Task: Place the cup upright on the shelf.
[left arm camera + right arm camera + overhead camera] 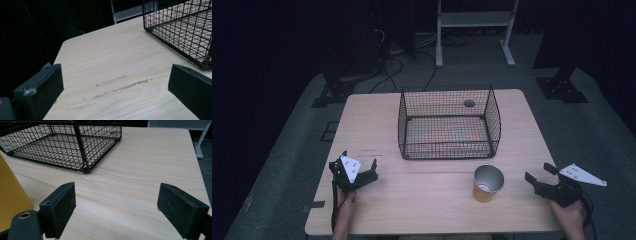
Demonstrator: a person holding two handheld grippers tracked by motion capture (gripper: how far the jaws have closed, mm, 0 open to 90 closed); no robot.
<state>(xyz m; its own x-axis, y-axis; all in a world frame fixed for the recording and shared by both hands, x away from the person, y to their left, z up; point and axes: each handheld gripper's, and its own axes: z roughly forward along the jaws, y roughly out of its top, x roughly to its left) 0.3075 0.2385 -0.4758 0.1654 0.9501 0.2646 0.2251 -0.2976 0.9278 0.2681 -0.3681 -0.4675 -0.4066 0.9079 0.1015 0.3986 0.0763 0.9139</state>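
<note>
The yellow paper cup [487,183] stands upright just in front of the wire basket [449,123], mouth up and long axis vertical, with the right gripper [539,173] beside it and the left gripper [361,167] farther off, both 2-jaw grippers spread wide, grasping nothing.

My pale wooden table [377,125] carried a black wire mesh basket [449,125] toward its far edge and a yellow paper cup with silver lining [487,183] nearer me.
</note>
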